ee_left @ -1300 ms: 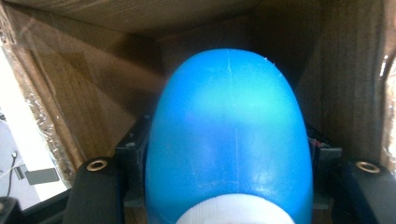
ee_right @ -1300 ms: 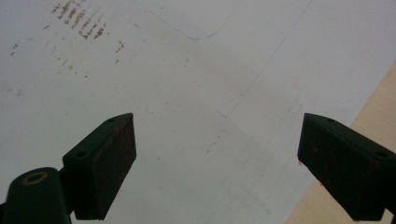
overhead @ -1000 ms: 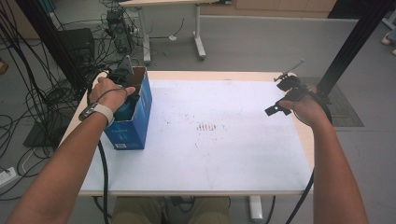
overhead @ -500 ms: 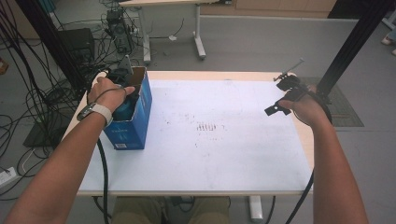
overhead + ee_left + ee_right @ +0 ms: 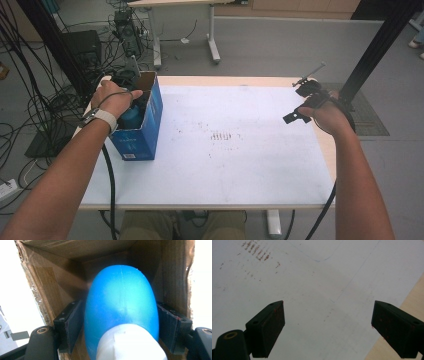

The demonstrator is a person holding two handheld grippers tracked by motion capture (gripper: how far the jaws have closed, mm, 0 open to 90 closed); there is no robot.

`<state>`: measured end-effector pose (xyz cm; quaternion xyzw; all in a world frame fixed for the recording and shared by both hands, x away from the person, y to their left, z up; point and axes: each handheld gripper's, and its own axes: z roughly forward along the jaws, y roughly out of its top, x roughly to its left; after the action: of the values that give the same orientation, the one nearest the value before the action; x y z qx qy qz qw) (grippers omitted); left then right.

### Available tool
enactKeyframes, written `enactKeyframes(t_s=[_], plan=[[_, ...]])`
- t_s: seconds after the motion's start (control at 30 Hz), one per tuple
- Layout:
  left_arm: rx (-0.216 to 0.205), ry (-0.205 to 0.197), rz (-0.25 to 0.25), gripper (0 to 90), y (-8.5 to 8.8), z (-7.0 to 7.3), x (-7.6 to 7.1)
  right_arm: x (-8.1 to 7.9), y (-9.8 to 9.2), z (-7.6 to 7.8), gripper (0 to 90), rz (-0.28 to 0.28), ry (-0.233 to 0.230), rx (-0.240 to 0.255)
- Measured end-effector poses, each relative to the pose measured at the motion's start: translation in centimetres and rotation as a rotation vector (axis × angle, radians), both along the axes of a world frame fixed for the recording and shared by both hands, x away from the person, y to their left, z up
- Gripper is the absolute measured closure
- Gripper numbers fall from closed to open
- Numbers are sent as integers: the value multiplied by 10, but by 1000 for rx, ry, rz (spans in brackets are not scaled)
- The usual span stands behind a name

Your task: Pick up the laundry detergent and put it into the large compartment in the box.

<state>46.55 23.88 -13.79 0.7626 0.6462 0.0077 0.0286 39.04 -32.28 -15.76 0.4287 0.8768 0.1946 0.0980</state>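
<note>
Little has changed over the last second. At the worktop's (image 5: 240, 175) left edge, the left claw (image 5: 120, 322) still grips the blue bottle (image 5: 122, 305) inside the cardboard box (image 5: 150, 120), so lifting it out looks next. The right claw (image 5: 327, 325) hovers wide, empty, near the right edge.

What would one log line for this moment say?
left gripper: shut on bottle in box | right gripper: open over table

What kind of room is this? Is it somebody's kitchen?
Probably not a kitchen. It looks like a lab or workshop: cables lie tangled on the grey floor, a black metal frame stands by the white-topped table, and another desk stands behind.
</note>
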Motion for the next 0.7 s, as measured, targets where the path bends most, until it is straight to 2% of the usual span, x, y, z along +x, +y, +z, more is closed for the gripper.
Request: enactKeyframes(t_s=[0.2,0.27,0.3,0.37,0.5,0.7], plan=[[-13,9,-1,274,3,3,1,-1,0,2,117,-1,-3,-1],[-2,5,-2,270,2,6,0,-2,0,3,117,-4,-3,-1],[1,4,-3,228,1,8,0,-2,-1,3,117,-2,-5,-1],[-15,1,5,202,4,10,-1,-3,-1,3,117,-3,-5,-1],[-1,-7,-8,190,0,16,-2,-4,-1,3,117,-3,-8,-1],[-22,-9,-11,133,2,21,-4,-6,-1,5,117,-4,-11,-1]])
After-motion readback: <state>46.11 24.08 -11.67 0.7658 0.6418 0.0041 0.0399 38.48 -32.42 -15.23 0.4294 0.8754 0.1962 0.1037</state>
